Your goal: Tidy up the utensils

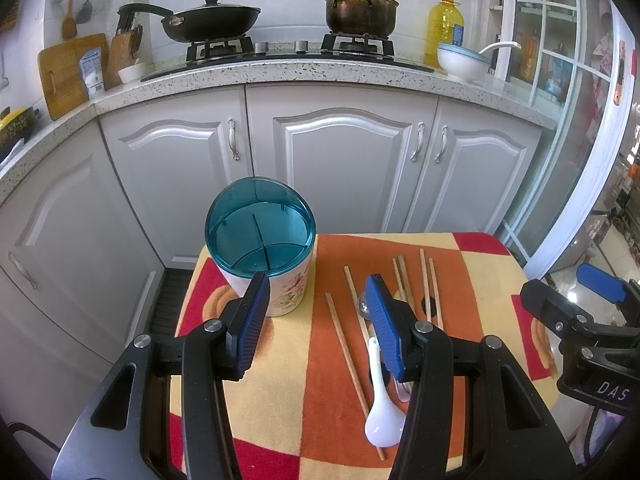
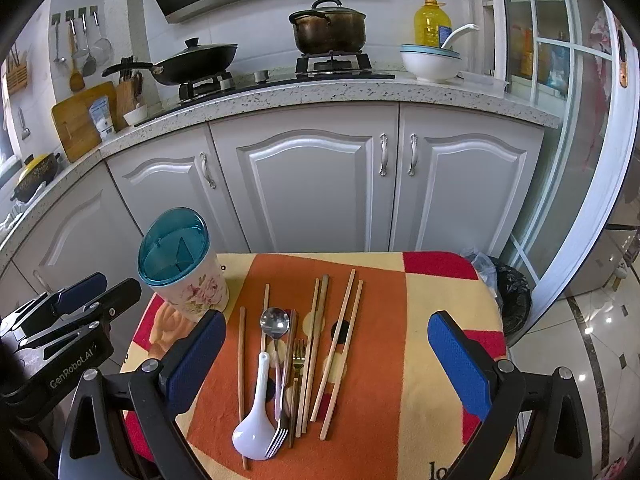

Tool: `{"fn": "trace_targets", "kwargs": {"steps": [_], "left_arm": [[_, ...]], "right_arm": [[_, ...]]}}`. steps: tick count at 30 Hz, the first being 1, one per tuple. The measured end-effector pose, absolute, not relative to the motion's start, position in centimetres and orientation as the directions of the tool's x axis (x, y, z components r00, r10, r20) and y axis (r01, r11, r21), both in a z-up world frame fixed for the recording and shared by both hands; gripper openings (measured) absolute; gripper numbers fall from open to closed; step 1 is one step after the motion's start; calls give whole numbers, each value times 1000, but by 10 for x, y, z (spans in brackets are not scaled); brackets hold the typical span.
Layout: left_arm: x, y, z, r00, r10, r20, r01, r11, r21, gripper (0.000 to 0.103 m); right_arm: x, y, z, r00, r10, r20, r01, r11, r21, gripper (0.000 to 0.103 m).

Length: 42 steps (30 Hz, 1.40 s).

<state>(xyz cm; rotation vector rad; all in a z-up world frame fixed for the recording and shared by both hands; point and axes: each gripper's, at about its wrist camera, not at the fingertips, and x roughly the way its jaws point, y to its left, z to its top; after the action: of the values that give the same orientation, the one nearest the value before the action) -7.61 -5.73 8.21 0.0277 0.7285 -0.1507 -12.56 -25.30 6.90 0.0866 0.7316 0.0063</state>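
A floral utensil holder (image 1: pixel 290 288) (image 2: pixel 198 290) with a teal divided lid (image 1: pixel 260 228) (image 2: pixel 174 246) stands at the table's far left. Several wooden chopsticks (image 2: pixel 340 344) (image 1: pixel 348 344), a white ceramic spoon (image 2: pixel 256 420) (image 1: pixel 382 412), a metal spoon (image 2: pixel 275 322), a silver fork (image 2: pixel 280 436) and a gold fork (image 2: pixel 298 356) lie on the cloth. My left gripper (image 1: pixel 318 288) hovers open just right of the holder, nothing between its fingers. My right gripper (image 2: pixel 326 328) is open wide above the utensils, empty. Each gripper shows in the other's view: the right gripper (image 1: pixel 596 280), the left gripper (image 2: pixel 100 284).
The small table wears an orange, yellow and red cloth (image 2: pixel 436 320) (image 1: pixel 296 380). Grey cabinets (image 2: pixel 312 192) and a speckled counter (image 1: pixel 280 70) with a stove, pan and pot stand behind. A black bin (image 2: pixel 512 296) sits right of the table, by a glass door.
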Motion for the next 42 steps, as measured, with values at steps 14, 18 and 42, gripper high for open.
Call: {"fn": "trace_targets", "kwargs": {"steps": [14,18,42], "left_arm": [[-76,-60,82,736,-127,-665,147,989,-27,49],[-75,-61,81,734,-126,-667,146,989,-26,50],[-73,-65,76,724,-128,-678,148,989,-28,49]], "right_arm": [[-127,-251,68,742,36,-669,26,996,82,101],[-127,-252,67,739,38,-672,24,996,83,101],[-122,-252,63,725,45,-687,16,996,82,101]]}}
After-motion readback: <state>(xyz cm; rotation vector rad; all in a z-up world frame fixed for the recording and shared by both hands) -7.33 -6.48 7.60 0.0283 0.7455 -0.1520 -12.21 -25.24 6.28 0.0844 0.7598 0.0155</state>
